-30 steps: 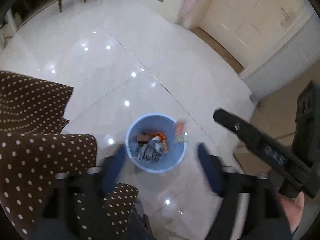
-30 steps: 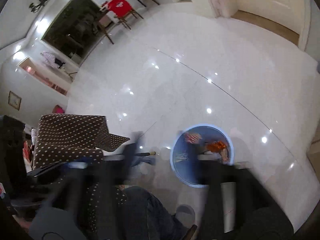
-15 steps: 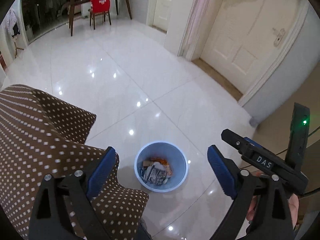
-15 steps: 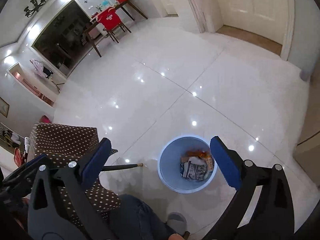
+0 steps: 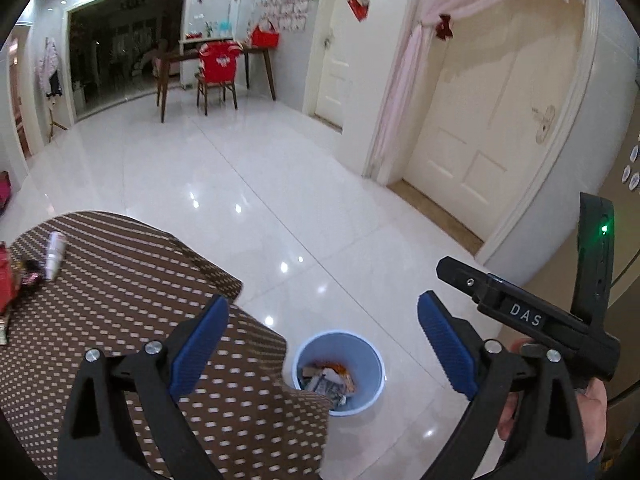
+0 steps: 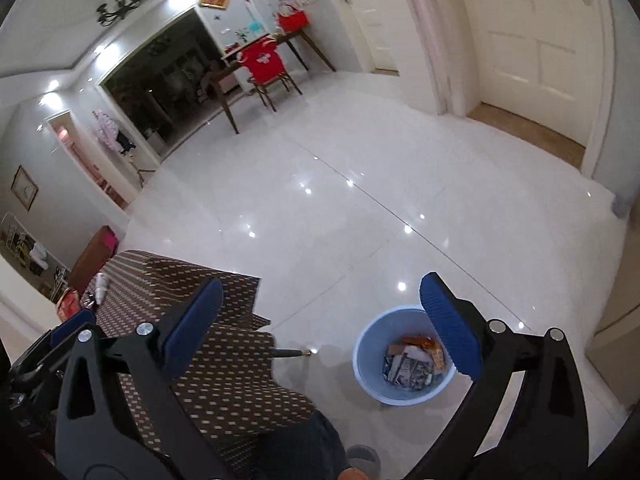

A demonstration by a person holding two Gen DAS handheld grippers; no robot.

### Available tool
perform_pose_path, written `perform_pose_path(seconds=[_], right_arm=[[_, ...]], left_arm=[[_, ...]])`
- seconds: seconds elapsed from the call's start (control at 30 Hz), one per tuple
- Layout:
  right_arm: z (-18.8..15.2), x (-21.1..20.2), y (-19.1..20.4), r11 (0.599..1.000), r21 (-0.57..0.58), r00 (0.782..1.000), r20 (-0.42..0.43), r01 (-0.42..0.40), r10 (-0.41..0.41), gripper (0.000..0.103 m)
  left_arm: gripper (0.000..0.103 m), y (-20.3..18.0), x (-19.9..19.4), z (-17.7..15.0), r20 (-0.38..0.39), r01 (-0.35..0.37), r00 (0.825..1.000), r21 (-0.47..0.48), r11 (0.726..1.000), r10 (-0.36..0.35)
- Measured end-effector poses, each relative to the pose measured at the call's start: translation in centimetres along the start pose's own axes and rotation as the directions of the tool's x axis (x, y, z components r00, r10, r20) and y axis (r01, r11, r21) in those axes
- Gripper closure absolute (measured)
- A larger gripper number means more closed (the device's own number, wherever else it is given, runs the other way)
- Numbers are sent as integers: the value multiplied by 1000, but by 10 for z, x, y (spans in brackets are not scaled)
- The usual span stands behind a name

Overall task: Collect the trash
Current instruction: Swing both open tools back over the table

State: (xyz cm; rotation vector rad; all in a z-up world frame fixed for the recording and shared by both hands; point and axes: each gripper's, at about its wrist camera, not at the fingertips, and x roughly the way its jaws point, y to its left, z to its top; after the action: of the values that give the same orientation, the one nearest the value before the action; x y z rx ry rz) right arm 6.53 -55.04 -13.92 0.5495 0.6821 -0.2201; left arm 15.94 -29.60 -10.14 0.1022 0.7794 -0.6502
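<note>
Left wrist view: the left gripper (image 5: 320, 334) has just been opening and stands spread with nothing between its pads, above the blue bin (image 5: 339, 372) that holds wrappers. Beyond the bin, on the dotted tablecloth (image 5: 120, 280), a white bottle (image 5: 54, 254) and what look like more wrappers (image 5: 24, 278) remain.

Right wrist view: the right gripper (image 6: 320, 320) has also just opened and is empty, over the same bin (image 6: 404, 356). A drop seems finished; next comes reaching back to the table's far end.

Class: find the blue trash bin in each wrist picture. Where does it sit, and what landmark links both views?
Left wrist: blue trash bin, bottom centre, beside the dotted tablecloth.
Right wrist: the bin, lower right, partly behind a blue finger.
Shared landmark: the red-covered chair.
</note>
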Motion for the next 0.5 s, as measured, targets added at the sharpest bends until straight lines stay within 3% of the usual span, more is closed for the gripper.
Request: perform_pose_path(seconds=[0.3, 0.5], right_arm=[[-1, -14, 85, 991, -119, 997, 27, -63, 67, 6], [-12, -7, 152, 967, -224, 992, 6, -119, 124, 6]], left_arm=[[9, 55, -69, -6, 125, -76, 989, -35, 996, 80], [9, 108, -111, -16, 177, -177, 966, -82, 981, 189]])
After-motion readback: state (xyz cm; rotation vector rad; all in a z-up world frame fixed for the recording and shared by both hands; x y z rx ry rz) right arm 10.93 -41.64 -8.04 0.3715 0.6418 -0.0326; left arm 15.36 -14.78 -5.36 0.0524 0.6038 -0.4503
